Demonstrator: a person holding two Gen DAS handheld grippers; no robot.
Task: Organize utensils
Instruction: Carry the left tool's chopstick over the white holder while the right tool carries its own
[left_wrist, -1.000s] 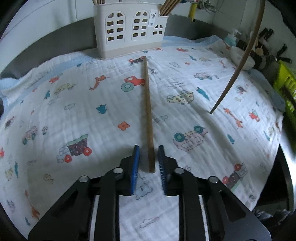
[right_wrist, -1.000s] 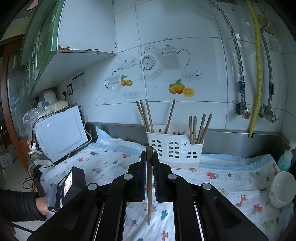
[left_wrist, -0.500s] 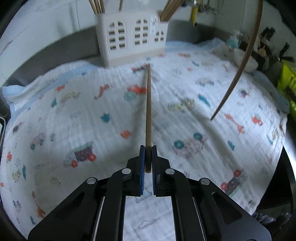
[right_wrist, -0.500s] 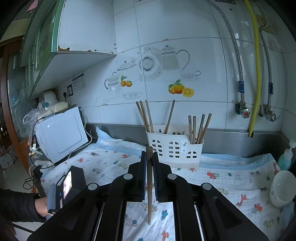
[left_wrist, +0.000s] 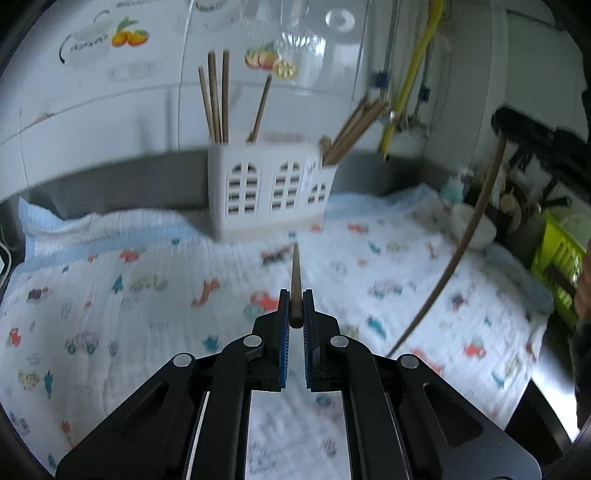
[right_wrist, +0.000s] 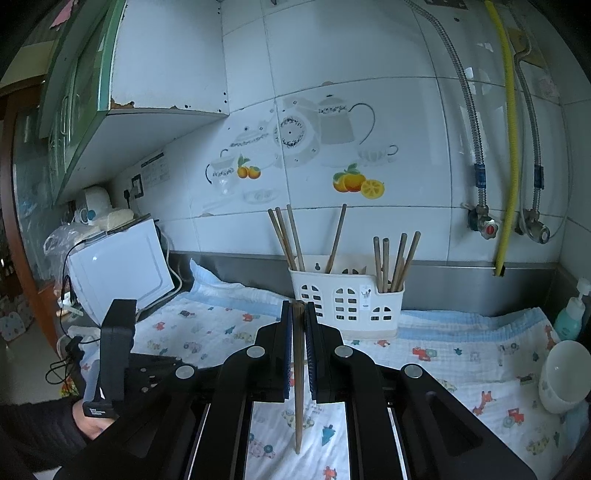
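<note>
Both tools are clamped on a chopstick each: left tool (left_wrist: 294, 314) pinches its chopstick (left_wrist: 295, 280) right at the butt end, pointing toward the white caddy (left_wrist: 271, 195); right tool (right_wrist: 298, 325) holds its chopstick (right_wrist: 298, 387) upright near the top. Biggest risk, I'd say: that end-only pinch lets the stick pivot or slip out, or the tip catches the caddy rim. The tabletop wears a soft printed cloth (left_wrist: 110, 295), so drops won't roll far. Tiled wall (right_wrist: 369, 110), pipes, a cup (right_wrist: 561, 376) nearby.
</note>
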